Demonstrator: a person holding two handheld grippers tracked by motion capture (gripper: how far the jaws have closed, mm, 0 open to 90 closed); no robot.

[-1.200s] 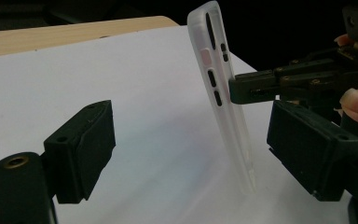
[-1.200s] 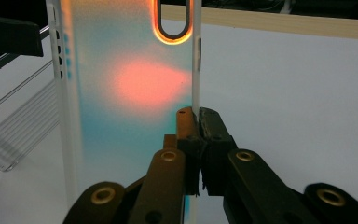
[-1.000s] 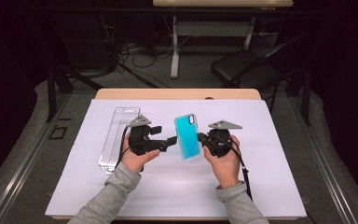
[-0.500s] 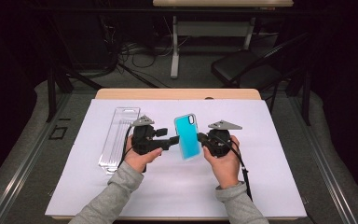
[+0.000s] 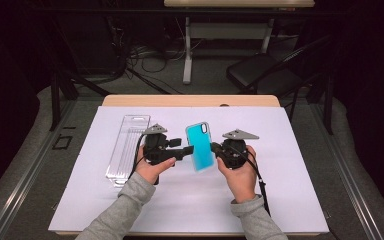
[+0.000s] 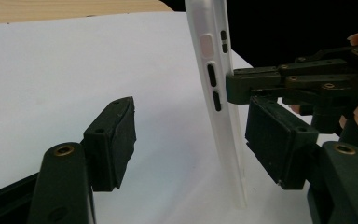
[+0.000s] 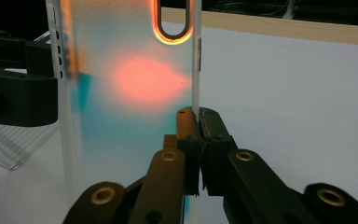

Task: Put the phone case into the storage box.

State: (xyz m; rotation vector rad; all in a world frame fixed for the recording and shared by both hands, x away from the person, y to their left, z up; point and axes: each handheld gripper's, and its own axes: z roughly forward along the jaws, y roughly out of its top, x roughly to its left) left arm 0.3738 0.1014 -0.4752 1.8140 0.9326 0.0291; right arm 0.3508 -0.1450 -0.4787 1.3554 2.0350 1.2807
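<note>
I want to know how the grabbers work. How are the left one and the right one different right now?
The right gripper is shut on the phone case edge; the left gripper has a gap, its pads off the case, jaws just closing. The case is between the left's pads sideways. Both are black and hand-held.

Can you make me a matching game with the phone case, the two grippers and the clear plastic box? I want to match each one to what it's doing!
Things:
1. phone case
2. left gripper
3. right gripper
4. clear plastic box

What it's doing:
A. lies flat on the white sheet, at the left
B. jaws apart on either side of the case's edge, pads not pressing
C. stands up between the two grippers, turquoise
D. jaws pinched shut on the case's edge

Pairs: 1-C, 2-B, 3-D, 4-A
</note>
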